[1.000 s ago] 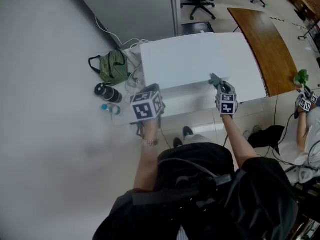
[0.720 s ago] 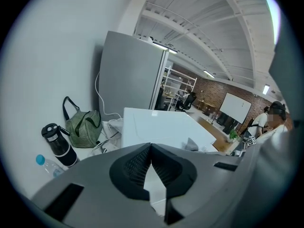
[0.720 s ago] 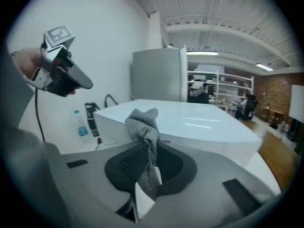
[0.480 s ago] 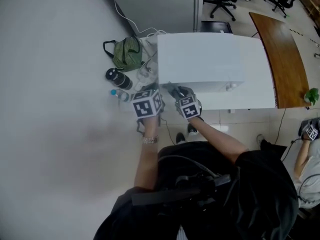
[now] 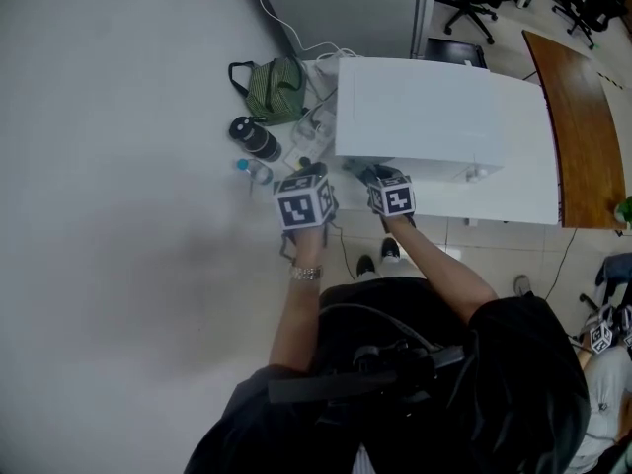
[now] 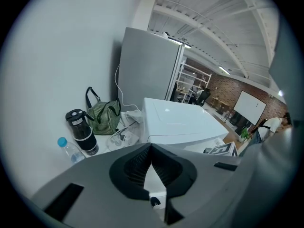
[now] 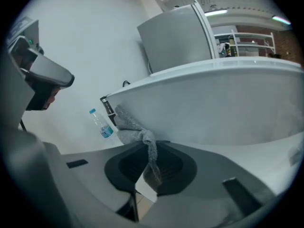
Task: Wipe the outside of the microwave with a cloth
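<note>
The white microwave (image 5: 434, 117) stands on a white table (image 5: 513, 205) against the wall. My right gripper (image 5: 375, 181) is at the microwave's front left corner, shut on a grey cloth (image 5: 354, 168). In the right gripper view the cloth (image 7: 133, 126) bunches out of the closed jaws and presses against the microwave's lower front edge (image 7: 213, 103). My left gripper (image 5: 304, 197) hovers just left of it, shut and with nothing in it. The left gripper view looks over the microwave's top (image 6: 175, 122).
Left of the microwave lie a green striped bag (image 5: 275, 87), a black bottle (image 5: 255, 138), a small blue-capped water bottle (image 5: 252, 169) and loose cables (image 5: 316, 117). A grey fridge (image 5: 346, 8) stands behind, and a wooden table (image 5: 583, 126) is at the right.
My right gripper has carried the cloth leftward along the microwave's front, from its right part to the left corner. The left gripper has stayed near the left corner.
</note>
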`<state>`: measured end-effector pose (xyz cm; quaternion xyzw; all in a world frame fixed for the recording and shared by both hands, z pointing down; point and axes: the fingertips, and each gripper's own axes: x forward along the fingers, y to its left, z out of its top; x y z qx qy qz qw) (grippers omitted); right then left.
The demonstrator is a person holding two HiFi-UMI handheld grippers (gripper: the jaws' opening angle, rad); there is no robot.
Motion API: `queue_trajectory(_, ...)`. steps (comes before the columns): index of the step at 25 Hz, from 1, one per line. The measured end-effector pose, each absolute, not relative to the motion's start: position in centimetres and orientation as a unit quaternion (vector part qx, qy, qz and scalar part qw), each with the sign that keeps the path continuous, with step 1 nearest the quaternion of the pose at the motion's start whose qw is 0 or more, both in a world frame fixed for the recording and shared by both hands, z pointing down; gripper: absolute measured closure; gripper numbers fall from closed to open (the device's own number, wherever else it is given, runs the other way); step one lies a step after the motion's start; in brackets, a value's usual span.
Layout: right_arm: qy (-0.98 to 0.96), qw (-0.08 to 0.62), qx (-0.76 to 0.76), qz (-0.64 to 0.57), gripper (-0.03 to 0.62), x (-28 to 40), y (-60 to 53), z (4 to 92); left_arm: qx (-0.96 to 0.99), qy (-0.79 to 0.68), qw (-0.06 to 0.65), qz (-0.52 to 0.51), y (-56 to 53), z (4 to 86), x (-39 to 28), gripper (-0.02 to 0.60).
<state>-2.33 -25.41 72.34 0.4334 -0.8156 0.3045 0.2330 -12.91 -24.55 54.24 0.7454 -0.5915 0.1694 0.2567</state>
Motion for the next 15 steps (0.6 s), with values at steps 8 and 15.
queue_trajectory(8,-0.721,0.209,0.558,0.353,0.553,15.2,-24.8,73.4,0.785,-0.537,0.257,0.174,-25.9,54.6,-6.8,0.588)
queue_trajectory(15,-0.661,0.199,0.629,0.359,0.553,24.8,-24.2,73.3,0.812,-0.496,0.249,0.179,-26.0,54.4,-2.5,0.589)
